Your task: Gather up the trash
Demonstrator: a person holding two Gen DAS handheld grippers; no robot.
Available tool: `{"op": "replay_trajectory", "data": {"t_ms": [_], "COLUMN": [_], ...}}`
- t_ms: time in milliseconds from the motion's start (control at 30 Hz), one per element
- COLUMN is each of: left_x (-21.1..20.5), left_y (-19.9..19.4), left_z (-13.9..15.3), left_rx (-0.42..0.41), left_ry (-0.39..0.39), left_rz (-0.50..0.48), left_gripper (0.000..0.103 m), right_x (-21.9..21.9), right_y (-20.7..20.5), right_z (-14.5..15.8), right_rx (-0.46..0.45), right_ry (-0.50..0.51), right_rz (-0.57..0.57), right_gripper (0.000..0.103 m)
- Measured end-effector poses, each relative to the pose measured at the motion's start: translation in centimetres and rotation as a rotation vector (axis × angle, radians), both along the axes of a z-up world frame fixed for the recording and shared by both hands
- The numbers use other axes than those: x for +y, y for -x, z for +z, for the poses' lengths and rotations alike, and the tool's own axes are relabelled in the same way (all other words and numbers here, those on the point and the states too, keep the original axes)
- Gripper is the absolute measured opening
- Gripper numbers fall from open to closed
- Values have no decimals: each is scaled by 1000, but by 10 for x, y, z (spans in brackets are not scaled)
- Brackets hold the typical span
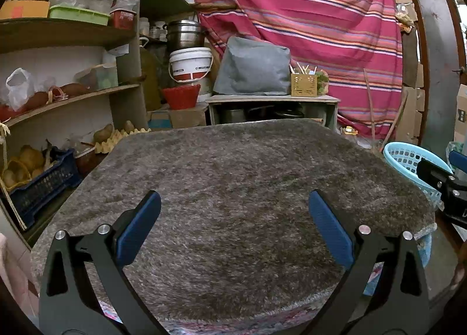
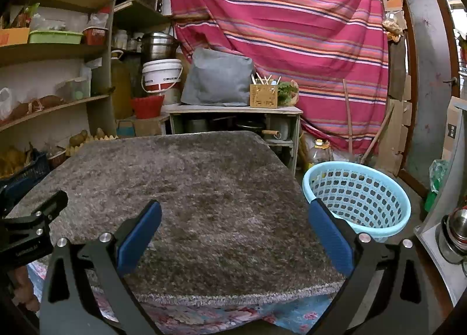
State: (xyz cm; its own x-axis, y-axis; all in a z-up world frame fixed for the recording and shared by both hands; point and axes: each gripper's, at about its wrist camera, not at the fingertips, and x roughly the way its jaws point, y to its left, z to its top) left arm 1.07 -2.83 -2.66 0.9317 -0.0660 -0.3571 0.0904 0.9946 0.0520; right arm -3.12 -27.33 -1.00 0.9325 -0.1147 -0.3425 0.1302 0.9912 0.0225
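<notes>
A shaggy grey mat [image 1: 233, 183] [image 2: 186, 197] covers the table in both views, and no loose trash shows on it. A light blue perforated basket [image 2: 359, 197] stands off the table's right side; only its rim [image 1: 408, 160] shows in the left wrist view. My left gripper [image 1: 235, 205] hovers open over the mat's near half with nothing between its blue pads. Over the mat's near right corner my right gripper [image 2: 235, 215] stands open too, its right pad [image 2: 329, 235] close to the basket. Each gripper's black body appears at the edge of the other's view.
Wooden shelves [image 1: 67, 101] packed with boxes, bags and produce crates line the left. Behind the table a low stand [image 1: 271, 101] carries a grey cushion and a wooden holder. A striped red cloth [image 2: 292, 43] hangs at the back. A metal pot [image 2: 455, 233] sits far right.
</notes>
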Motion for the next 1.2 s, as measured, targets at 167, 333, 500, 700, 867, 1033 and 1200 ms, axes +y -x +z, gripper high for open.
{"op": "replay_trajectory", "data": {"t_ms": [167, 333, 500, 700, 867, 1033, 1200], "left_x": [3, 5, 6, 8, 8, 8, 8], "left_y": [-1, -1, -1, -1, -1, -1, -1], "left_z": [2, 4, 4, 5, 5, 4, 4], "left_rx": [0, -8, -8, -7, -5, -7, -5], "left_ry": [6, 5, 4, 8, 8, 7, 8], "left_rz": [17, 17, 18, 20, 21, 21, 20], "left_gripper": [98, 98, 98, 98, 98, 98, 98], "right_x": [1, 4, 4, 6, 5, 7, 6], "right_y": [0, -1, -1, -2, -4, -4, -4], "right_z": [0, 1, 0, 1, 1, 2, 1], "right_rx": [2, 0, 0, 0, 1, 0, 0], "right_ry": [-1, -3, -1, 1, -4, -3, -3], "right_rz": [-1, 0, -1, -2, 0, -2, -1], "right_gripper": [99, 99, 99, 98, 99, 99, 99]}}
